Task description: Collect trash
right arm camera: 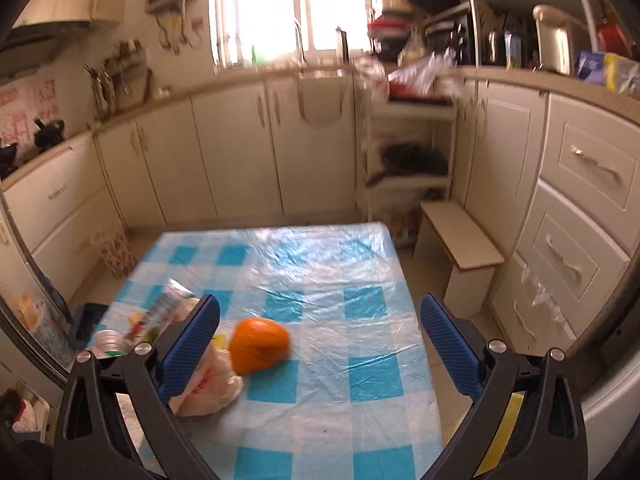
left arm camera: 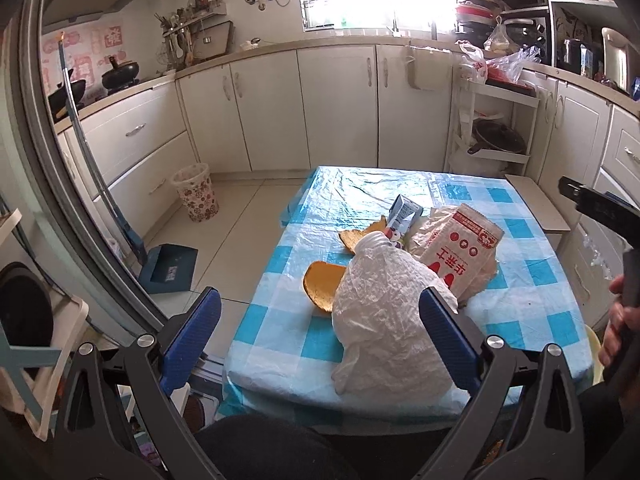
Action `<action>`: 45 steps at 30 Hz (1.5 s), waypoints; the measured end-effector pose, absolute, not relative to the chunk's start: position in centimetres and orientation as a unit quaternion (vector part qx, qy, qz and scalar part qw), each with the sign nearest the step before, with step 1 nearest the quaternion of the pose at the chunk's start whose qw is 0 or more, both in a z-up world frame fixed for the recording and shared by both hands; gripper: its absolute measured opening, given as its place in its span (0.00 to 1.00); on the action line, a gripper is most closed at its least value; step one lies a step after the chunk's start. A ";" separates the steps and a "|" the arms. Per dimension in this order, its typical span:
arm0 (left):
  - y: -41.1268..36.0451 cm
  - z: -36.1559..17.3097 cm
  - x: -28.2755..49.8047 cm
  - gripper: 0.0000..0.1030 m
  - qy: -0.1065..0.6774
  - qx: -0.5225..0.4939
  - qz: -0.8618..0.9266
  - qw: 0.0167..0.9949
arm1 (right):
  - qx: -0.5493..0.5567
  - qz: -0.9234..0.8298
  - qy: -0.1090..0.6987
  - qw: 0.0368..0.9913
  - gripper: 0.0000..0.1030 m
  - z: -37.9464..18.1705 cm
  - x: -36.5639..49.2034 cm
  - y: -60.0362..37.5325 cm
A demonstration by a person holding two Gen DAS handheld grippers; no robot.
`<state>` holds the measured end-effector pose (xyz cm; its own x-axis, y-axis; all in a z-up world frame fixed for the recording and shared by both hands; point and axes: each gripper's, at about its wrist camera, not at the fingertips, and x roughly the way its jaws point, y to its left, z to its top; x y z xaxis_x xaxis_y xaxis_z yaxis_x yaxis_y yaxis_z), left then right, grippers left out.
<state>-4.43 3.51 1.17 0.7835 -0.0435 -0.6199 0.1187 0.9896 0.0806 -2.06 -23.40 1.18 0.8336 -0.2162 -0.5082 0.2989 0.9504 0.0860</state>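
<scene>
On the blue-checked table lies a heap of trash. It holds a crushed white plastic bottle, two orange peels, a small blue carton and a red-and-white milk carton on a white bag. My left gripper is open over the near table edge, its right finger against the bottle's side. The right wrist view is blurred. There my right gripper is open above the table, with an orange peel between its fingers' lines and a white bag by its left finger.
A patterned waste basket stands on the floor left of the table, with a blue dustpan nearer. A low white stool sits at the table's far right corner. Cabinets ring the room. A hand holds the other gripper at right.
</scene>
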 end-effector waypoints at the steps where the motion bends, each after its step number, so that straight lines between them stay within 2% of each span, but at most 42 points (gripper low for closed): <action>1: 3.7 1.3 -5.3 0.93 0.327 0.058 -0.047 0.942 | 0.082 -0.126 0.253 0.956 0.93 1.3 -4.2 -22.5; 4: 3.9 1.6 -7.9 0.93 0.335 0.063 -0.066 0.938 | 0.069 -0.124 0.316 0.938 0.93 1.2 -6.6 -19.7; 9: 4.4 2.3 -12.6 0.93 0.335 0.076 -0.091 0.935 | 0.031 -0.128 0.302 0.944 0.93 3.8 -12.4 -15.7; 20: 8.0 4.0 -20.0 0.93 0.328 0.079 -0.091 0.937 | 0.065 -0.121 0.315 0.939 0.93 5.7 -19.1 -10.8; 45: 6.7 4.4 -21.0 0.93 0.333 0.090 -0.104 0.933 | 0.082 -0.152 0.330 0.928 0.93 4.0 -22.1 -11.2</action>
